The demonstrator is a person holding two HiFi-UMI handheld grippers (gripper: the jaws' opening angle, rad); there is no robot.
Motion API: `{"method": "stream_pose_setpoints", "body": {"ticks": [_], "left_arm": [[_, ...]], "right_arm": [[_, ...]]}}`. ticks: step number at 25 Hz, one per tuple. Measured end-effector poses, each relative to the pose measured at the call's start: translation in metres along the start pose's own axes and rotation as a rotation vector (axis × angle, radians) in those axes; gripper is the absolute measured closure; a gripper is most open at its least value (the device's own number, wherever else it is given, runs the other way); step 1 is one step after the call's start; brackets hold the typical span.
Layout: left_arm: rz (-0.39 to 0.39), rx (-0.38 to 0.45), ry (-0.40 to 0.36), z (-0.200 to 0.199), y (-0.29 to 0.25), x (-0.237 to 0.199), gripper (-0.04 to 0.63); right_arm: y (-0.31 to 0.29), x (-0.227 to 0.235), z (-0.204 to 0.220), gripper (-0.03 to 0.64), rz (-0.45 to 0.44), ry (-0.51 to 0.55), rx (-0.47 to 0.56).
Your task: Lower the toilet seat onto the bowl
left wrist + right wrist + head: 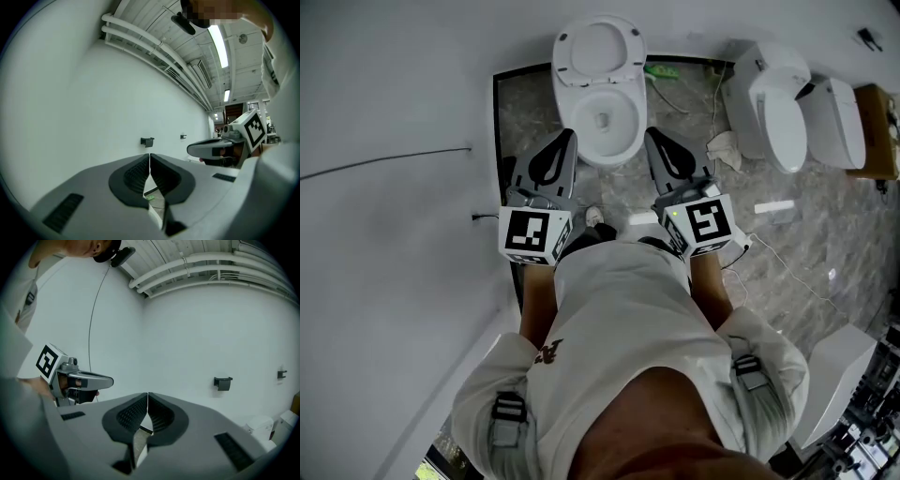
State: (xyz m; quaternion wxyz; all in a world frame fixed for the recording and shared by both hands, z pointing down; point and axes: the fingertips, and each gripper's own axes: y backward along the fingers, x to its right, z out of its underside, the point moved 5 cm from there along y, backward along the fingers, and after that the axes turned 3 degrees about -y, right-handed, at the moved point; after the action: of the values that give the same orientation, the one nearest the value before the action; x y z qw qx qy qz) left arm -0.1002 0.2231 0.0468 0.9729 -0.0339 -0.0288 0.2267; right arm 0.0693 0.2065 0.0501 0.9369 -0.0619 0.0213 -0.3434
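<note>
Seat (598, 47): raised, leaning back behind the bowl (605, 117), ahead of both tongs.
Left tongs (566, 139): pressed together, empty, beside the bowl's left rim.
Right tongs (655, 136): pressed together, empty, beside the right rim.
Handling: likely stiff, smooth, light plastic; hinged, may slam.
Hold: probably the top edge.

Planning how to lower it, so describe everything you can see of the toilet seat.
The toilet seat is a white, plastic-looking oval ring, raised upright behind the open bowl. Its underside faces the person, with small dark bumpers near its rim. The left gripper and right gripper hover apart from it; what it leans on behind is unclear.
</note>
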Motion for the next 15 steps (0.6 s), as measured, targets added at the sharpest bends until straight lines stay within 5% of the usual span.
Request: {"method": "stream_pose_setpoints", "body": {"ticks": [15], "left_arm": [[0.081, 0.004, 0.013, 0.011, -0.036, -0.064, 0.569]], "right_arm": [[-0.056, 0.001, 0.003, 0.594, 0.101, 0.009, -0.045]]}}
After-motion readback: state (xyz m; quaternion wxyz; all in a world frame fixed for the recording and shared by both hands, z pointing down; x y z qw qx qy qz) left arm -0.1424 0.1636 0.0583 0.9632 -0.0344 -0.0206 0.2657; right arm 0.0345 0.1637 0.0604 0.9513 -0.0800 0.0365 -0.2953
